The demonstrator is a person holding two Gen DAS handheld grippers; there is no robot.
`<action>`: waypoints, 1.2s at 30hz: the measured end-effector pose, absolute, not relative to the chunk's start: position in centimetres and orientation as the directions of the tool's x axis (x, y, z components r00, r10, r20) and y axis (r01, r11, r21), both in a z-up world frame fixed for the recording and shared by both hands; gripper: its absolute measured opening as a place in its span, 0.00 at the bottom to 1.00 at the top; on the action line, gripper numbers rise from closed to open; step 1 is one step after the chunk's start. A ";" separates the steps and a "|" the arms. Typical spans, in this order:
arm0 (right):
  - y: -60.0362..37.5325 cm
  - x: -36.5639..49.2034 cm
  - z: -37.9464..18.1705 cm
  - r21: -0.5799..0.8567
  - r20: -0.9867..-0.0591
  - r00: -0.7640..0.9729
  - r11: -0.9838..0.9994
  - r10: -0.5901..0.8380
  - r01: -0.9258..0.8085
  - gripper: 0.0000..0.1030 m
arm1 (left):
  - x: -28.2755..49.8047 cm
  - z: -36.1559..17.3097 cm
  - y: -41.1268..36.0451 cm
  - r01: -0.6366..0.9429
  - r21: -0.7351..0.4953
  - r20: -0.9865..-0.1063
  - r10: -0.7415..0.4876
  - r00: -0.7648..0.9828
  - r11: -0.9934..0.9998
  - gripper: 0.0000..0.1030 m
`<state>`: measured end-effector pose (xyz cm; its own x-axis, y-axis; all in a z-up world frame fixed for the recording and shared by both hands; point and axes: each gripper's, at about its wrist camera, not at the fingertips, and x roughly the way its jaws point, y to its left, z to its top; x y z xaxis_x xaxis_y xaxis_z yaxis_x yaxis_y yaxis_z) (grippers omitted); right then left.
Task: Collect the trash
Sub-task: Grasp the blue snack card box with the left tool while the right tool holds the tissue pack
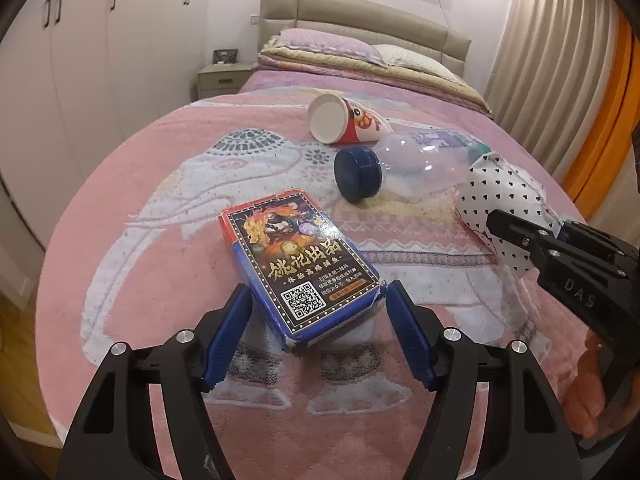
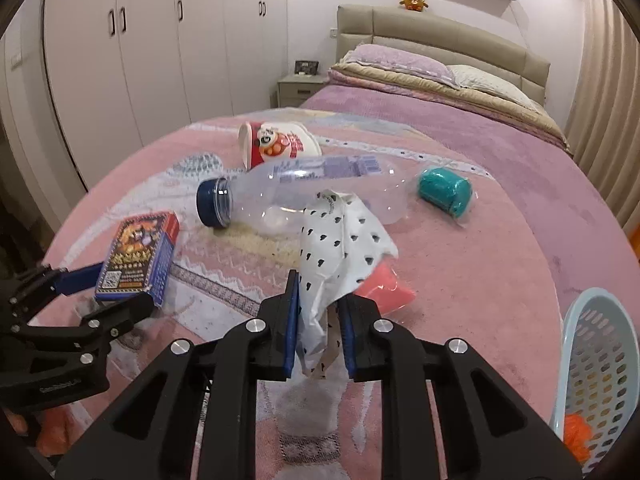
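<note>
Right tool point(image 2: 318, 320) pinches crumpled white heart-print paper bag point(image 2: 340, 240): light, soft. Left tool point(image 1: 318, 322) spread around stiff card box point(image 1: 300, 264); grip its long sides, 6 o'clock end.

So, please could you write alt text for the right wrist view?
The right gripper has its jaws shut on a crumpled white wrapper with black hearts, above a pink bedspread. Behind lie a clear bottle, a paper cup and a card box; a blue basket is at the right edge.
</note>
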<state>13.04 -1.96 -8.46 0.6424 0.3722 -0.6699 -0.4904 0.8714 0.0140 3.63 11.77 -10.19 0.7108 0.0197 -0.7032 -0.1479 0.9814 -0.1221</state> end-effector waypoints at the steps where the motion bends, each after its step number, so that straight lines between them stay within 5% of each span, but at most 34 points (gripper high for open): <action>1: -2.2 13.1 -8.4 0.031 -0.667 0.636 0.867 0.388 -0.497 0.15 | 3.4 -10.0 11.6 -0.143 -0.126 -0.697 0.015 0.717 0.982 0.65; 8: -2.9 12.6 -7.7 0.101 -0.624 0.620 0.836 0.475 -0.539 0.15 | 2.9 -9.6 12.3 -0.115 -0.192 -0.660 -0.041 0.750 0.975 0.65; 29: -9.7 8.8 -5.3 0.186 -0.569 0.696 0.893 0.438 -0.410 0.15 | 0.9 -8.5 10.4 0.012 -0.285 -0.609 -0.190 0.770 0.959 0.63; 30: -10.1 8.6 -5.1 0.194 -0.565 0.699 0.894 0.438 -0.403 0.15 | 0.6 -8.2 10.2 0.020 -0.287 -0.599 -0.195 0.776 0.958 0.50; 32: -11.3 8.4 -4.8 0.235 -0.553 0.698 0.889 0.454 -0.392 0.15 | 0.5 -7.8 10.1 0.052 -0.313 -0.591 -0.237 0.771 0.948 0.39; 36: -12.4 8.0 -4.4 0.243 -0.541 0.712 0.894 0.448 -0.377 0.15 | 1.0 -7.5 9.6 0.048 -0.282 -0.612 -0.219 0.760 0.958 0.38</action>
<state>8.05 -12.37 -4.42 0.7117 0.4477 -0.5413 -0.3772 0.8936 0.2431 0.96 9.56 -7.52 0.7600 -0.2187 -0.6121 0.0484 0.9581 -0.2822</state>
